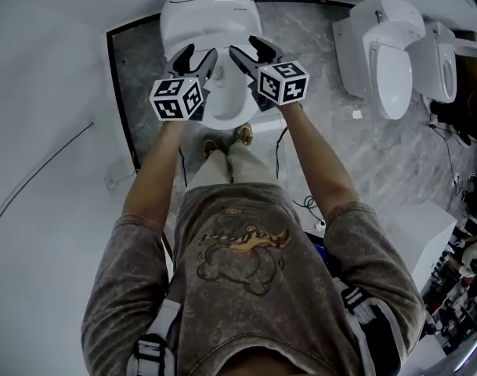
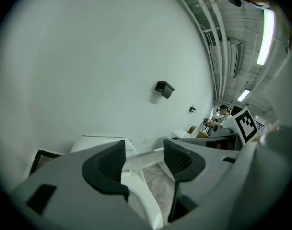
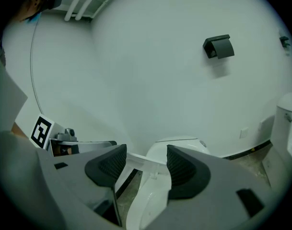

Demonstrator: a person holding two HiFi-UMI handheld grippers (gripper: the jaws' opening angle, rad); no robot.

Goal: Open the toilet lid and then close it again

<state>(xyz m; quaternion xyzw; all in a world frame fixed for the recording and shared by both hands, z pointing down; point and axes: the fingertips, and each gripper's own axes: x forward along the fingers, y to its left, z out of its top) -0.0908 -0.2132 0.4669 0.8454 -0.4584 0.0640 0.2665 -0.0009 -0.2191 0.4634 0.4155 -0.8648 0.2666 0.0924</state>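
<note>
Grey marbled floor [image 1: 316, 69] carries a glossy white toilet [image 1: 222, 114] whose rigid, slippery lid [image 1: 211, 10] seems raised at the back, best nudged by its rim, while the left gripper [image 1: 197, 56] and right gripper [image 1: 247, 48] hover gaping, empty.

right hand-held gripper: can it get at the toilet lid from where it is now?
Probably yes. The right hand-held gripper has its jaws apart, with the edge of the toilet lid running across the gap and nothing in between. The left hand-held gripper sits alongside, clear of it.
</note>
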